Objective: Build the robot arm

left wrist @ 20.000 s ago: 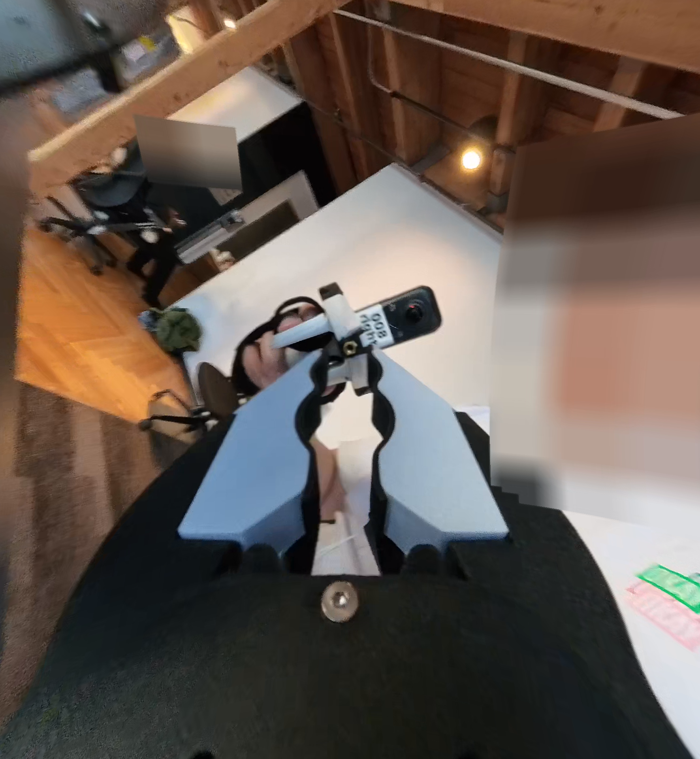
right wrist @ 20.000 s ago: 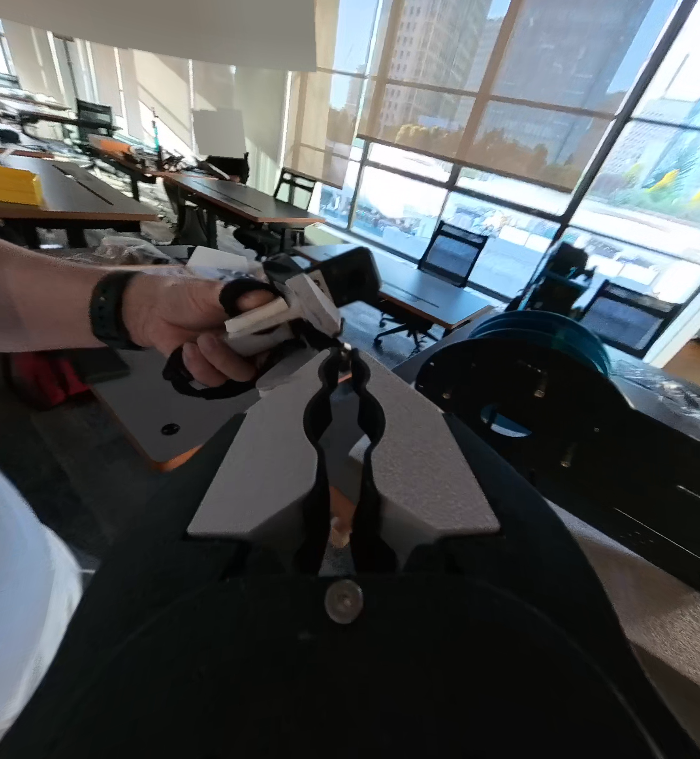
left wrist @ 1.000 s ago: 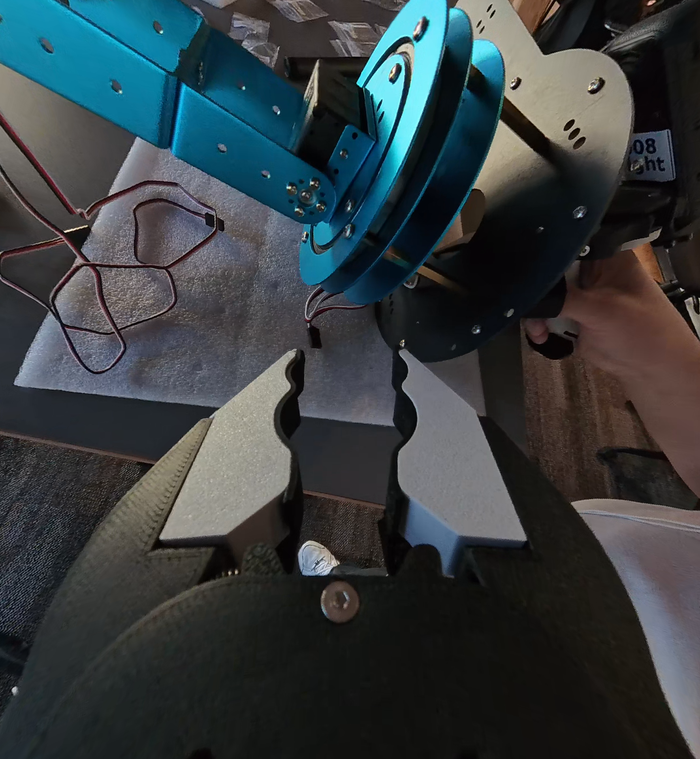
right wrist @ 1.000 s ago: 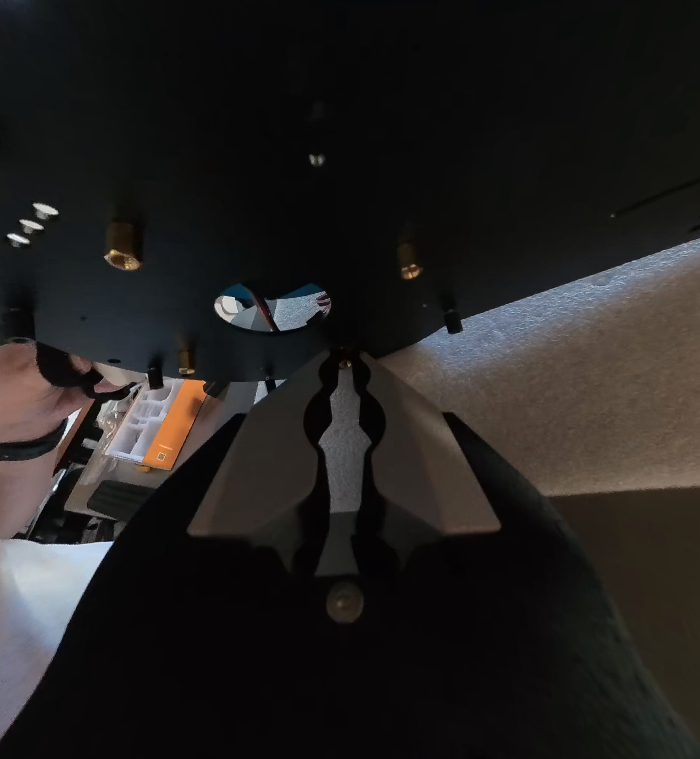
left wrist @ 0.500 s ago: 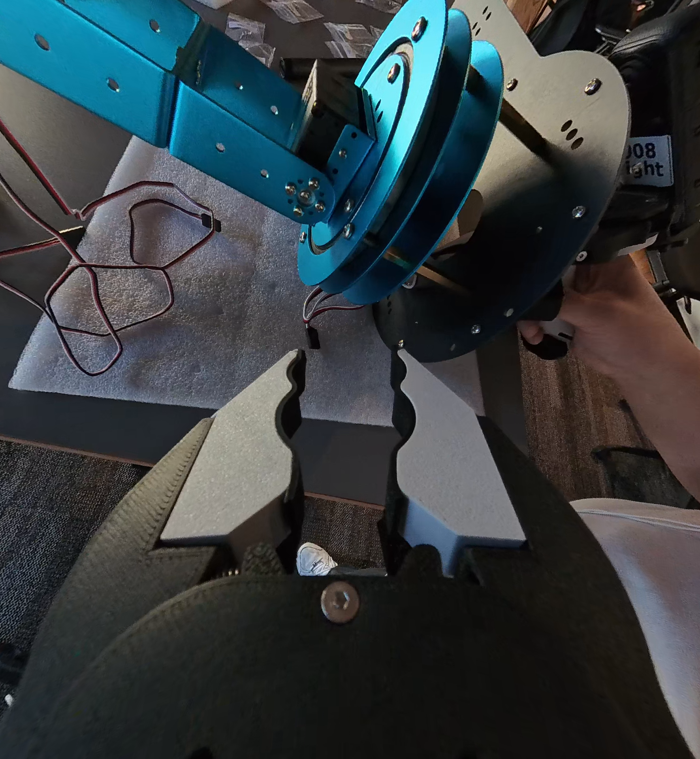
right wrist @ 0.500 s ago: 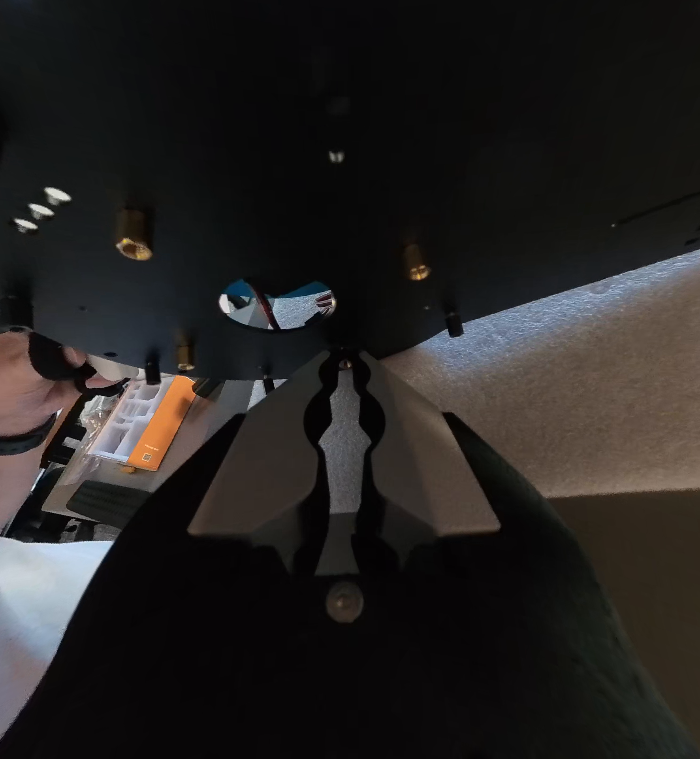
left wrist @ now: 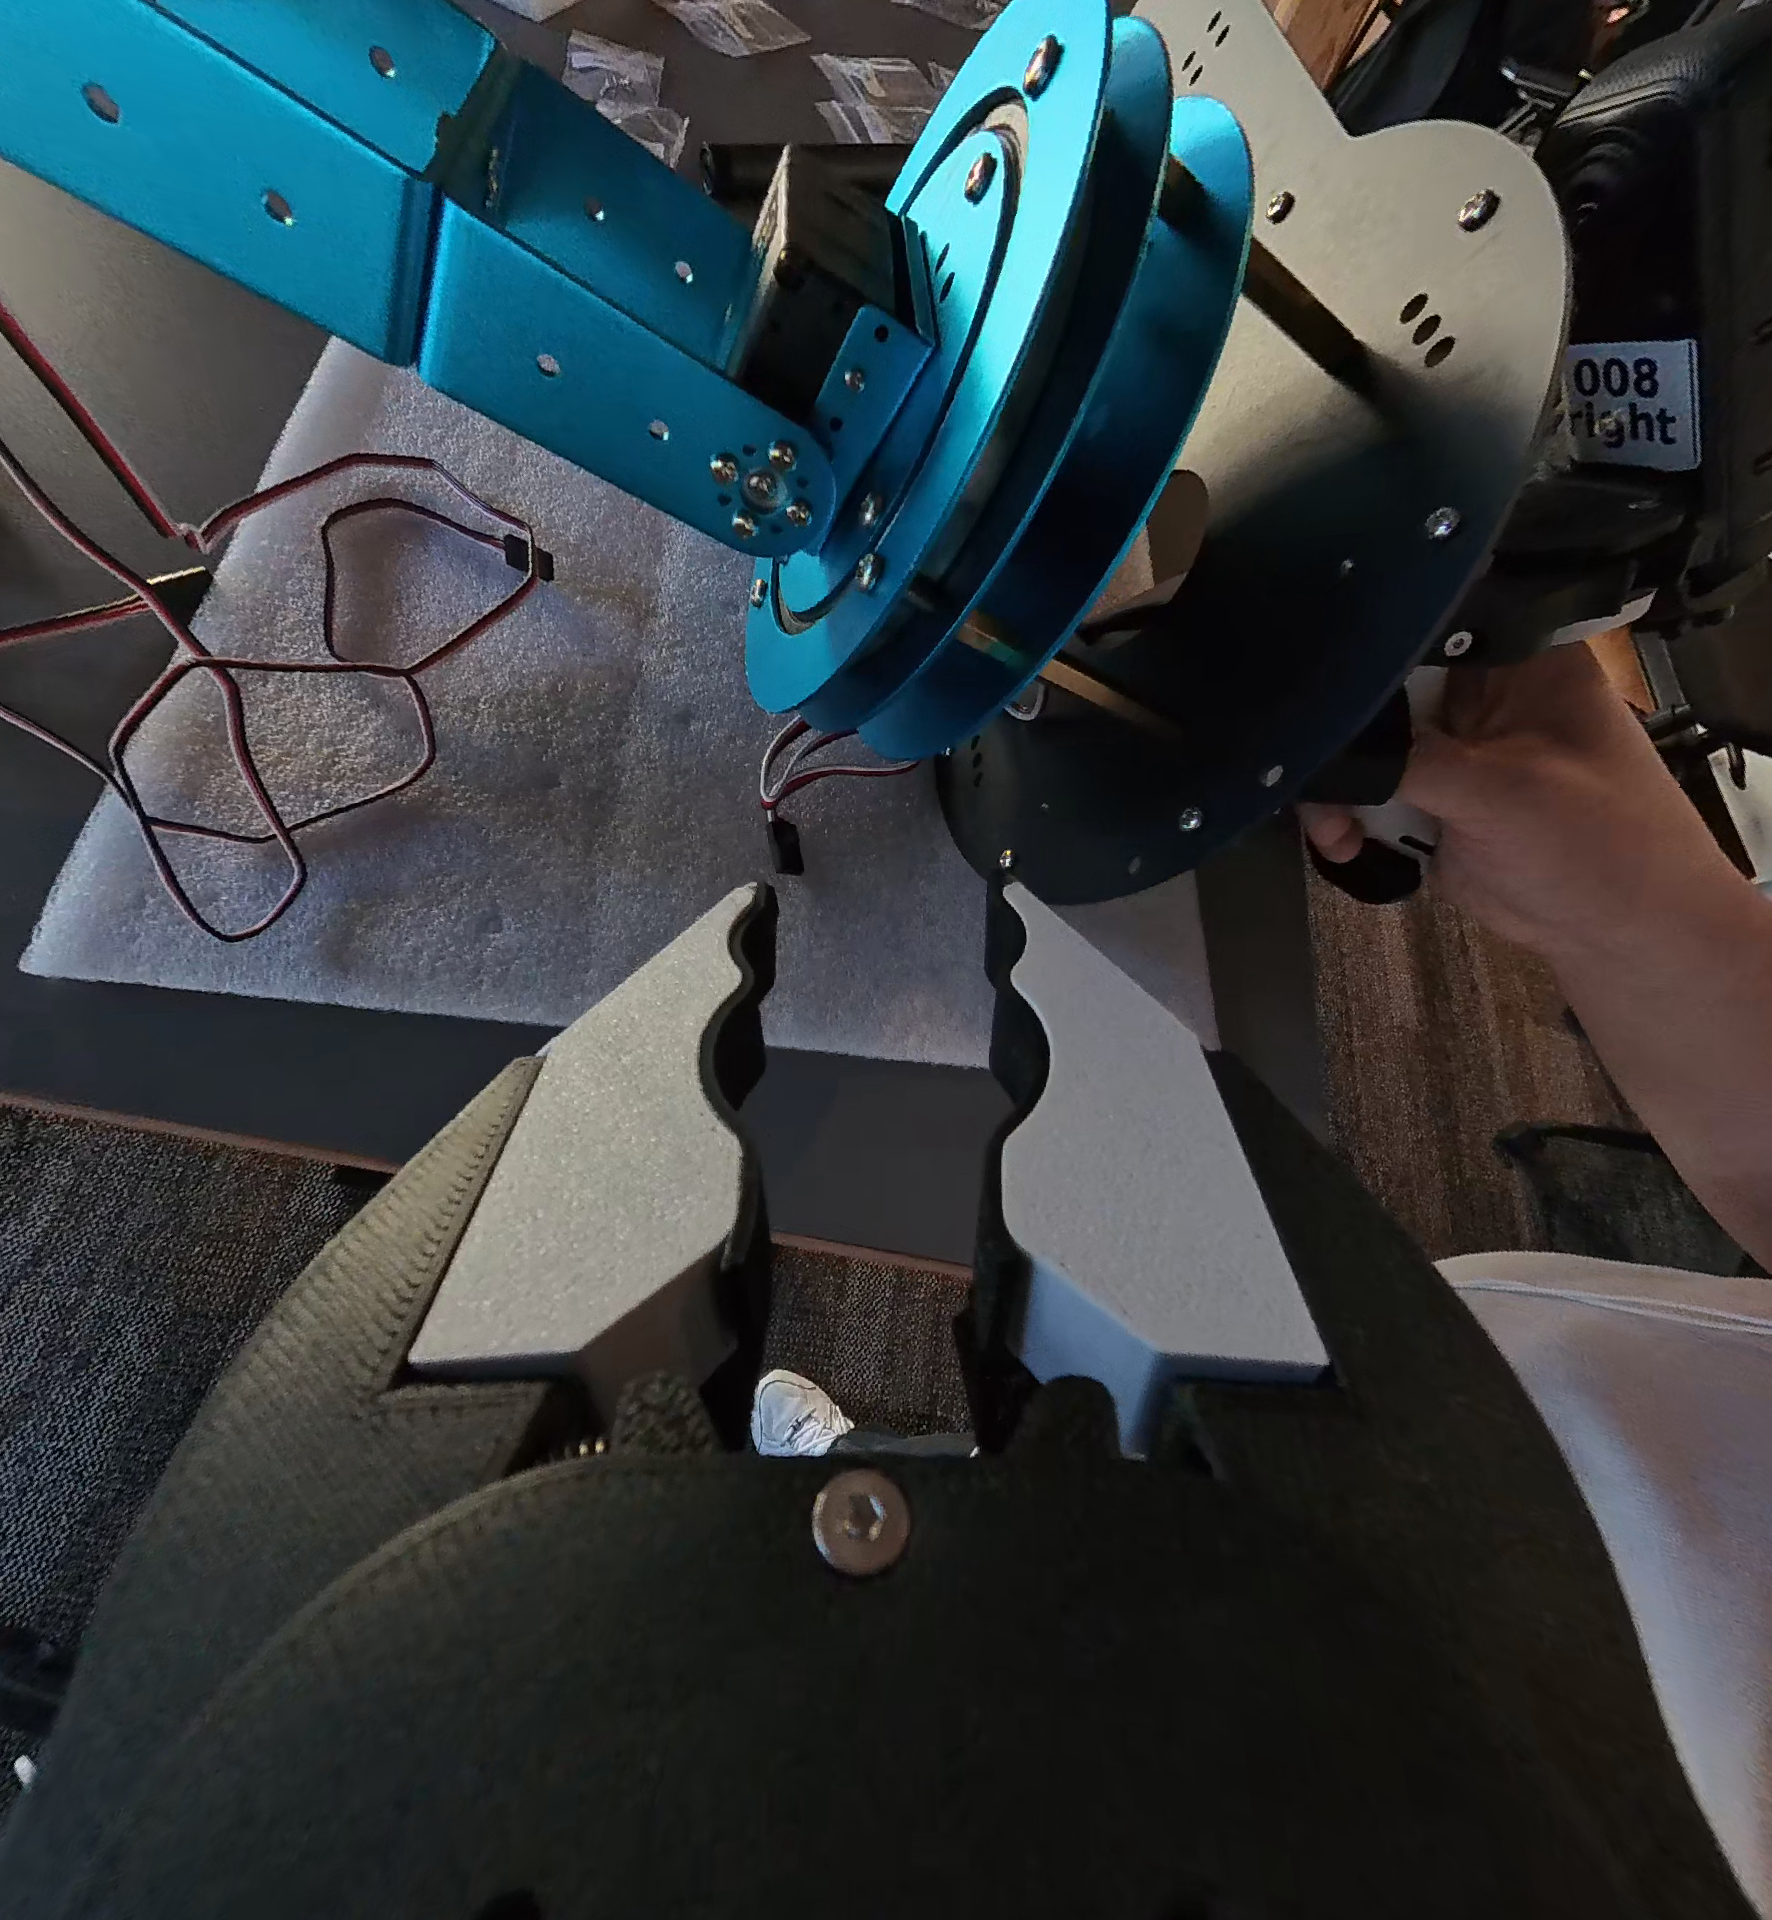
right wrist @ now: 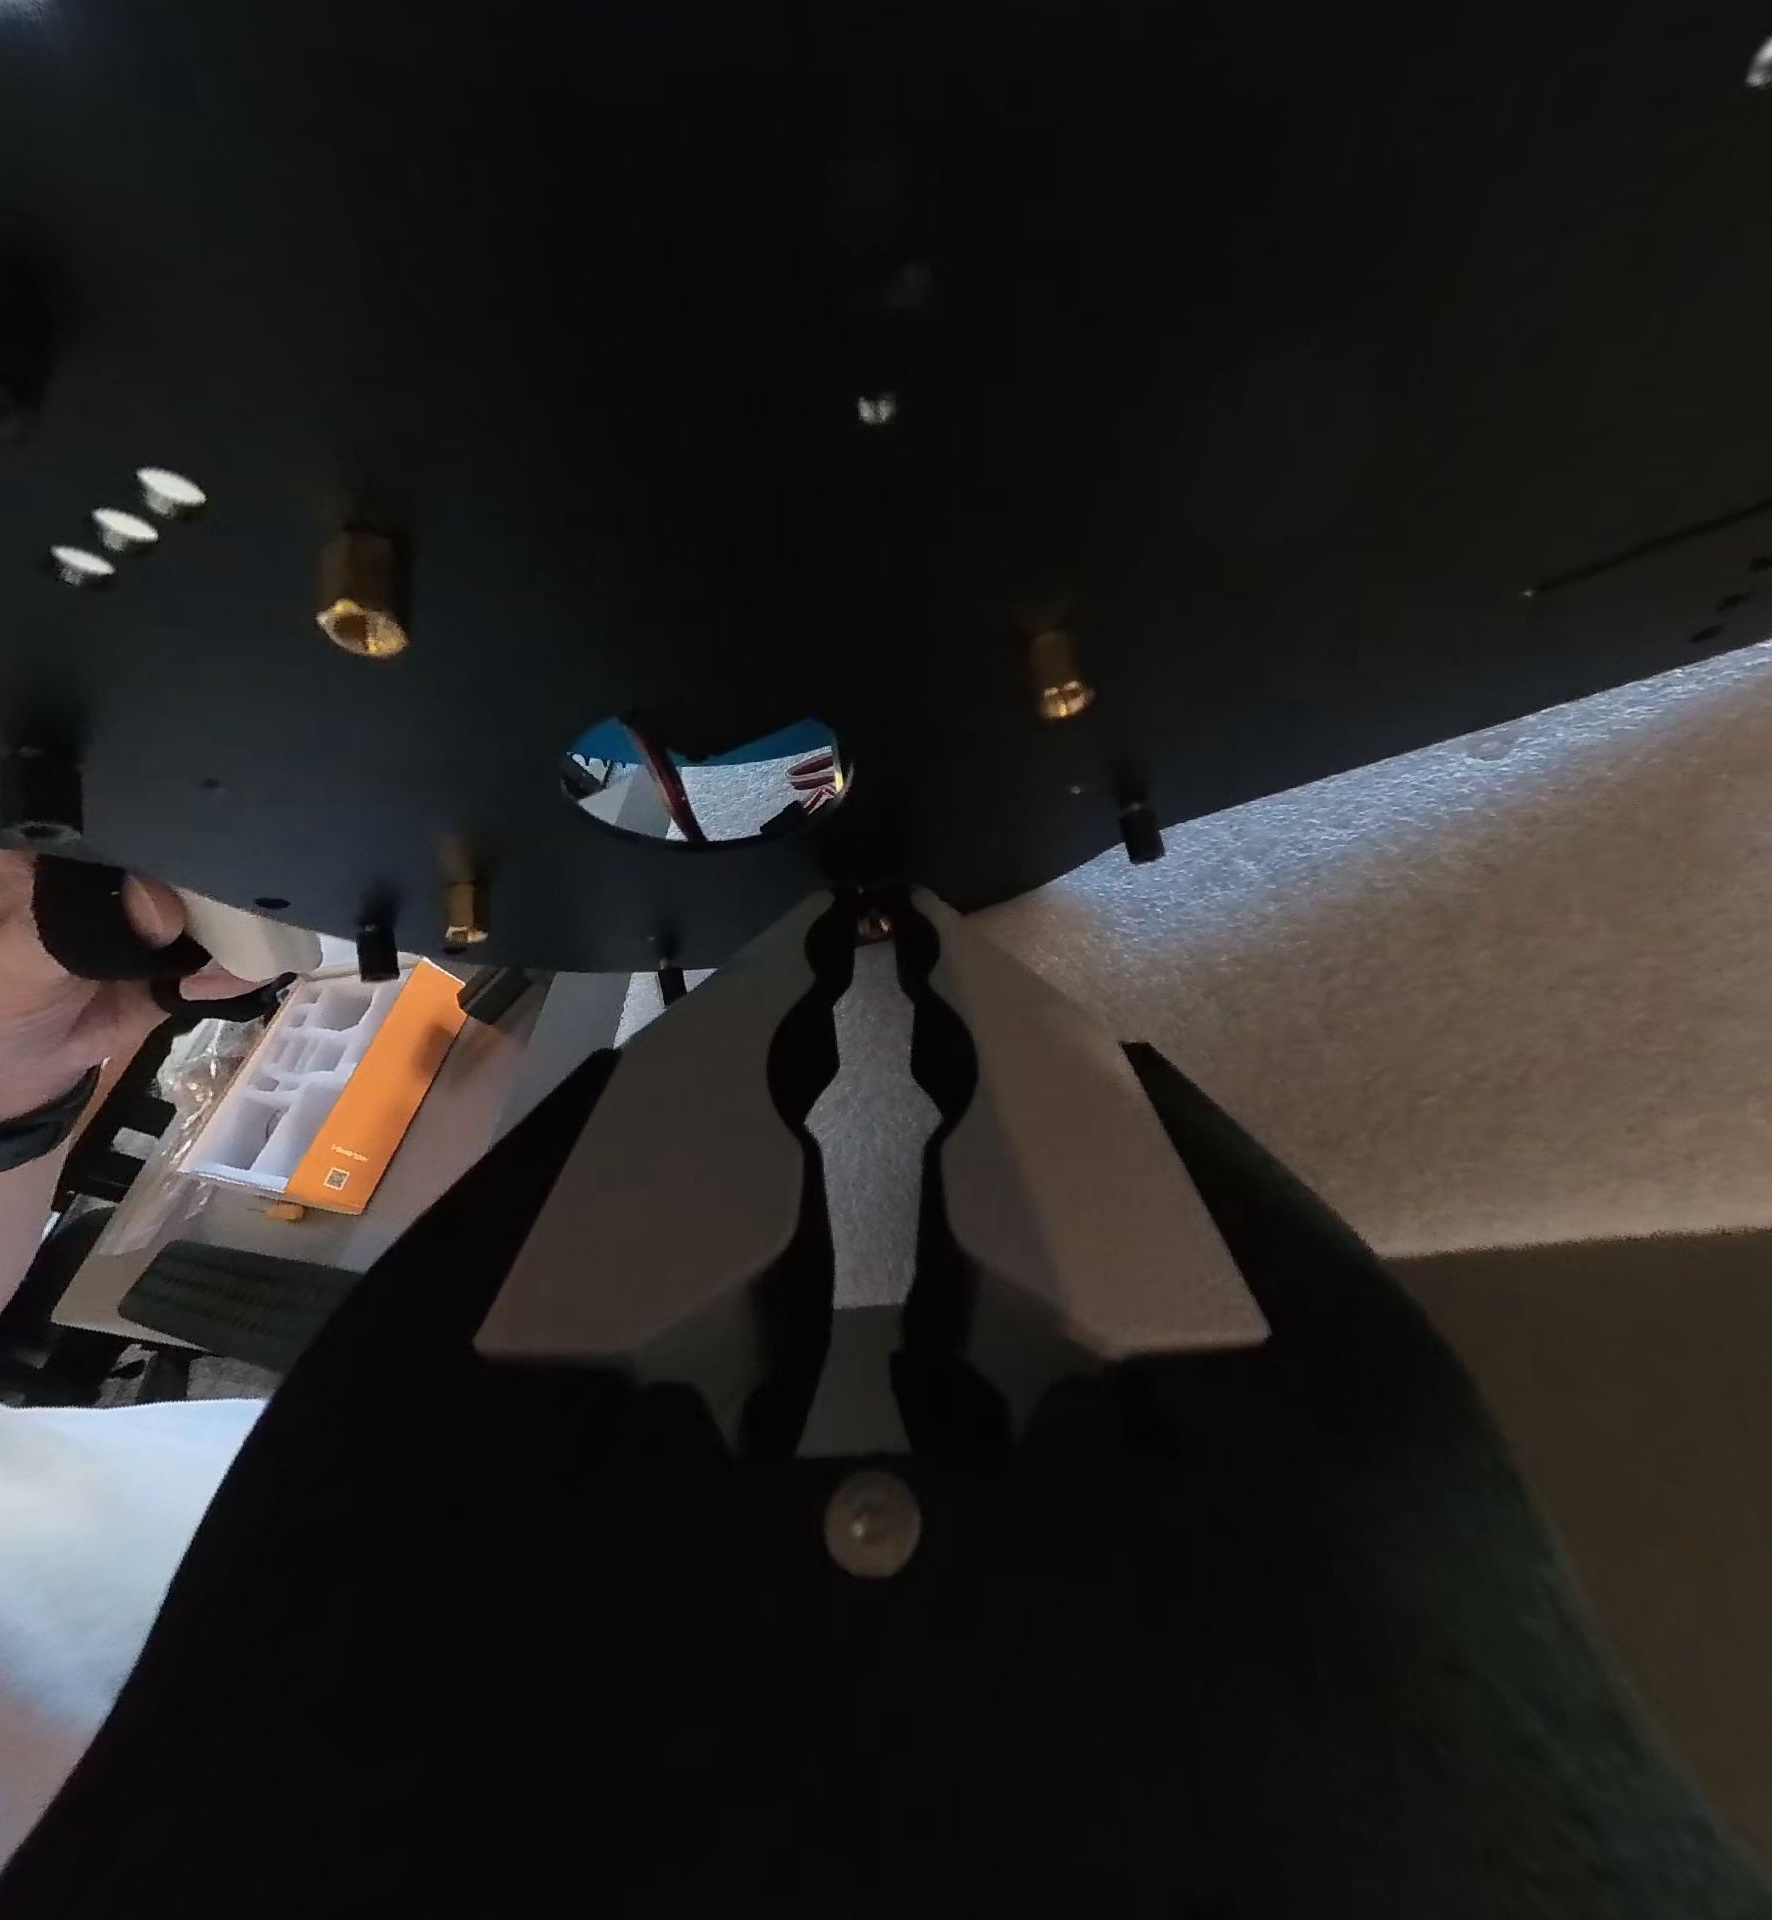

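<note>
black base plate — right gripper jaws clamped on its brass standoff; left gripper jaws apart

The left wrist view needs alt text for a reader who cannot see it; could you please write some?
The open left claw hovers just short of a small black wire connector hanging beneath a blue robot arm's disc base. The base is tilted above grey foam sheet, with looped wires to the left.

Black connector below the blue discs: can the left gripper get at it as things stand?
Probably yes. The left gripper is open, with the connector hanging just beyond its fingertips; nothing sits between them.
</note>
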Available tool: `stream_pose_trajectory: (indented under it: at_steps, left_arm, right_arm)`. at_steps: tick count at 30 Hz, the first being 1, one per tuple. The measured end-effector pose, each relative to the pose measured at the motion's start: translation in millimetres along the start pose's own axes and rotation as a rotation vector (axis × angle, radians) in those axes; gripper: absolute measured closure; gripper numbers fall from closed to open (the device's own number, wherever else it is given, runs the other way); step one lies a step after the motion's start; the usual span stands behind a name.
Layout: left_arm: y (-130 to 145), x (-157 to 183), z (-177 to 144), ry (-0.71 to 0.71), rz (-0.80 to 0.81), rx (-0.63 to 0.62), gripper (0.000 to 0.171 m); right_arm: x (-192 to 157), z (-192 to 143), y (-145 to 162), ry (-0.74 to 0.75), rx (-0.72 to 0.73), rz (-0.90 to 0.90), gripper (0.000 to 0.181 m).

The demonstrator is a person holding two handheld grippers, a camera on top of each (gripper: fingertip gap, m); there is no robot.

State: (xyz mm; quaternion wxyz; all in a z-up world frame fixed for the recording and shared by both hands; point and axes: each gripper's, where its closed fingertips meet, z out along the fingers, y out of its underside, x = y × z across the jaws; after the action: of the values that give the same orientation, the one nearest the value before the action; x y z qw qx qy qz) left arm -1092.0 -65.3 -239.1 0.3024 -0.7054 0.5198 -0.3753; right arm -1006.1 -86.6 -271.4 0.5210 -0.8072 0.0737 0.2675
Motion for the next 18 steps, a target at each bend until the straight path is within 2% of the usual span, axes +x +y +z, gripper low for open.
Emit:
stream_pose_trajectory:
  at_steps: [18]
  left_arm:
    - [0.7, 1.6, -0.2, 0.009, -0.001, 0.0, 0.133]
  right_arm:
    - [0.7, -1.2, -1.6, 0.009, 0.021, 0.0, 0.176]
